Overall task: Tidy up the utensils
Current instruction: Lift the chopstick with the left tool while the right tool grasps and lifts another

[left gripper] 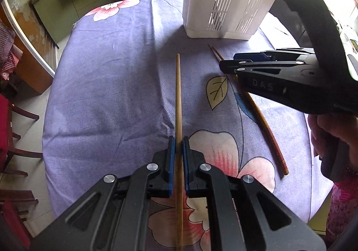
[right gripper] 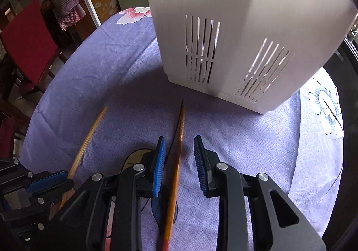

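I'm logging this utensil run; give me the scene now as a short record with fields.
surface: table under a purple floral cloth
holder: white slotted utensil holder, upright
left tongs: shut on a chopstick
right tongs: open, straddling the second chopstick lying on the cloth
chopsticks in holder: cannot tell

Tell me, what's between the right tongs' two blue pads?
A chopstick lying on the tablecloth, untouched by the open right tongs; the right wrist view shows it.

- Daylight from my right blew out the tall white slotted plastic holder [left gripper: 223,0].
- Soft shadows fell on the lilac flowered tablecloth [right gripper: 125,85].
- Fisheye edges curved and darkened.
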The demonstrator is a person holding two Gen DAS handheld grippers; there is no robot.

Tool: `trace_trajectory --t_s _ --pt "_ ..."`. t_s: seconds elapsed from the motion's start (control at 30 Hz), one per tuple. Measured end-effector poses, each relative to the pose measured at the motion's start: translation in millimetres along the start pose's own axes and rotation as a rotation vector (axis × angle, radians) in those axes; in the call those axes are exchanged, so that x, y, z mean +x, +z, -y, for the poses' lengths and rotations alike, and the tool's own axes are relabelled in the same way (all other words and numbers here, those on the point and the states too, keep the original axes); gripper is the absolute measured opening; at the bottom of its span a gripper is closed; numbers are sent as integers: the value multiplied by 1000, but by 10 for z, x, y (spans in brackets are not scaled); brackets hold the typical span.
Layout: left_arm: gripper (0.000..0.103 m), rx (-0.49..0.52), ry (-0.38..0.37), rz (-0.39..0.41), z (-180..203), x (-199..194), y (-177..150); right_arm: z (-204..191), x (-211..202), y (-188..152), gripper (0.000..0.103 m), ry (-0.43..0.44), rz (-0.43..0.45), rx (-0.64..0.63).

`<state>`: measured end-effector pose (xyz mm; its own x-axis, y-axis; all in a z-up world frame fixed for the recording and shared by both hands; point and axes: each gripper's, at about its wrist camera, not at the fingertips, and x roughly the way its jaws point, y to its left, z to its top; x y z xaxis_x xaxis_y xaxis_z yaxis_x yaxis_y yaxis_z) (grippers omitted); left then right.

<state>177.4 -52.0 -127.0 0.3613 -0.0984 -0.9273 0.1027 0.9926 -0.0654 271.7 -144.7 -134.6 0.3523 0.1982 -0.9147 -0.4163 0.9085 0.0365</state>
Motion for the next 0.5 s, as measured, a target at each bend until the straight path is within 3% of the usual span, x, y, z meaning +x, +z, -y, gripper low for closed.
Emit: trace_trajectory --t_s 0.2,0.4,0.5 --pt "7 1 -3 7 -32 -25 -15 -45 68 44 27 -5 -12 -2" --pt "7 -8 0 13 -63 -52 -26 -50 62 -9 7 -3 -9 -15" --pt "7 -11 3 15 -77 -68 -37 -32 36 -60 6 -9 4 -13"
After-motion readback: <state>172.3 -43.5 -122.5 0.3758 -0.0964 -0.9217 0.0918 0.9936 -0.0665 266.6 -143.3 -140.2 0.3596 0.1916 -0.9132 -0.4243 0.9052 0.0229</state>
